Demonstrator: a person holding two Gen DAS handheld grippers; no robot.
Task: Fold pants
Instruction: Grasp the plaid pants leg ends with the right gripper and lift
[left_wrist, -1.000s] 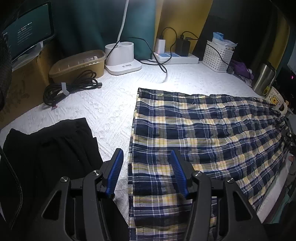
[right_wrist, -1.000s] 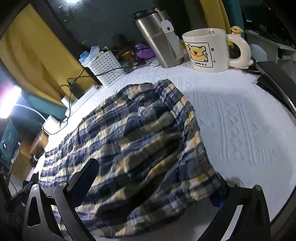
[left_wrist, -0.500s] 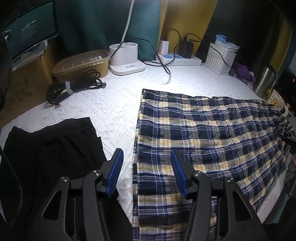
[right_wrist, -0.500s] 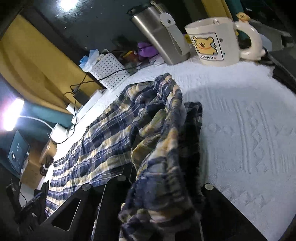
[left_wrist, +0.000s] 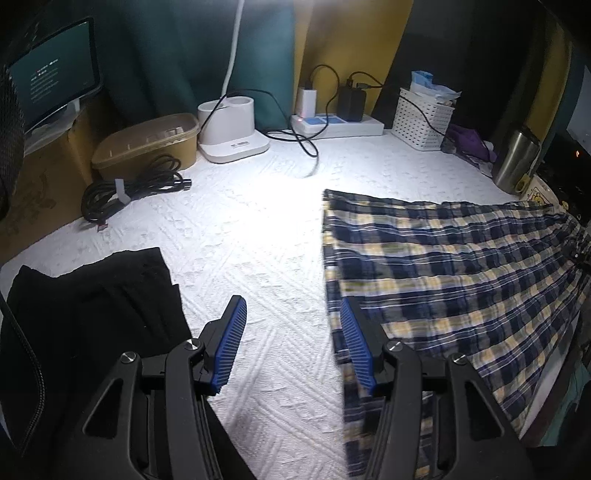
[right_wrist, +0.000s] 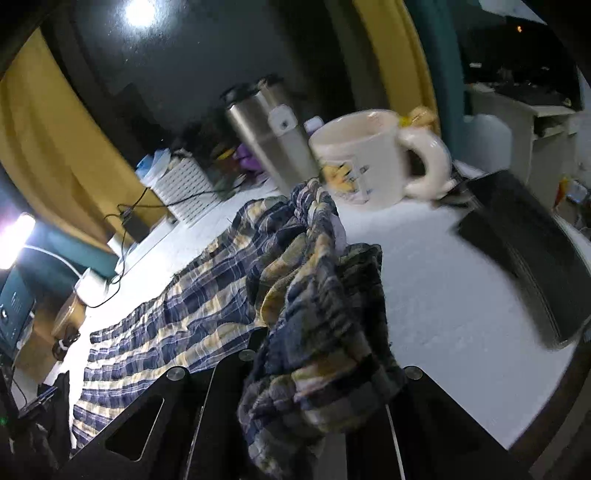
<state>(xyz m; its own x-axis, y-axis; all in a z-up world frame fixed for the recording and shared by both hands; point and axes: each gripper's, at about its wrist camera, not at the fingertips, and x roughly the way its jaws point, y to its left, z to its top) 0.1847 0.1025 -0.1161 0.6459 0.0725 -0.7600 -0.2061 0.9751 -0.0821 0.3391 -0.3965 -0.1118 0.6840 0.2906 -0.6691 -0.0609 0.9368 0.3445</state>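
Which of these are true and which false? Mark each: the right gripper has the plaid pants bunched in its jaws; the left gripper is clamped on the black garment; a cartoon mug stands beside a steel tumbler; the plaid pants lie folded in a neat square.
1. The right gripper has the plaid pants bunched in its jaws. True.
2. The left gripper is clamped on the black garment. False: its jaws stand apart with nothing between them, the garment lying off to the side.
3. A cartoon mug stands beside a steel tumbler. True.
4. The plaid pants lie folded in a neat square. False: they lie spread out long across the white cloth.
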